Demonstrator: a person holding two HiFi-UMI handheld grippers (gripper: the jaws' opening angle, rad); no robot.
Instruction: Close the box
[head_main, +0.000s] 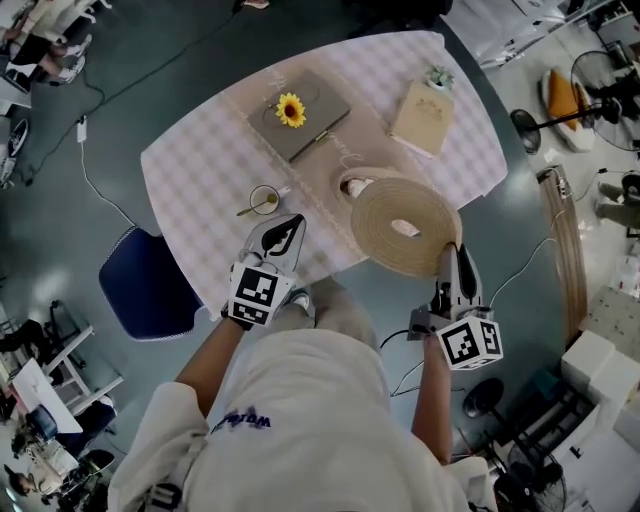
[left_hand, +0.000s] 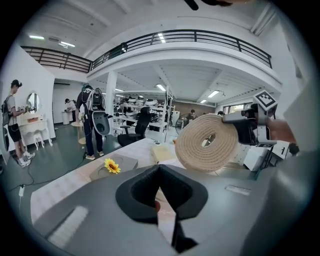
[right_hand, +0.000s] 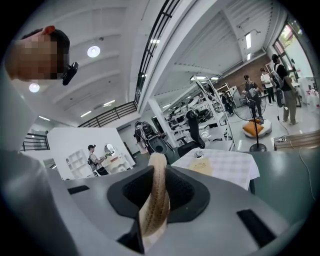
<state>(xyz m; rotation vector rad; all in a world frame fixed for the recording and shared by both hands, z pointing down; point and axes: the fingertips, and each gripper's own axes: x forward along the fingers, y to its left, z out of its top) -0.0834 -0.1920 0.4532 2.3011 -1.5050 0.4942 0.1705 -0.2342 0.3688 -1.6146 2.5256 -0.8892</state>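
A round woven beige lid (head_main: 405, 225) hangs tilted over the table's front edge, partly covering the round woven box (head_main: 356, 186) behind it. My right gripper (head_main: 452, 250) is shut on the lid's near rim. In the right gripper view the rim (right_hand: 156, 200) runs edge-on between the jaws. In the left gripper view the lid (left_hand: 207, 142) stands nearly upright in front of the right gripper (left_hand: 245, 127). My left gripper (head_main: 292, 228) hovers over the table's front edge, left of the box, its jaws together and empty (left_hand: 159, 170).
On the checked tablecloth (head_main: 200, 150) lie a grey flat case with a sunflower (head_main: 291, 110), a beige carton with a small plant (head_main: 424, 115), and a cup with a spoon (head_main: 264, 200). A blue chair (head_main: 150, 285) stands at the table's left front. People stand in the hall behind.
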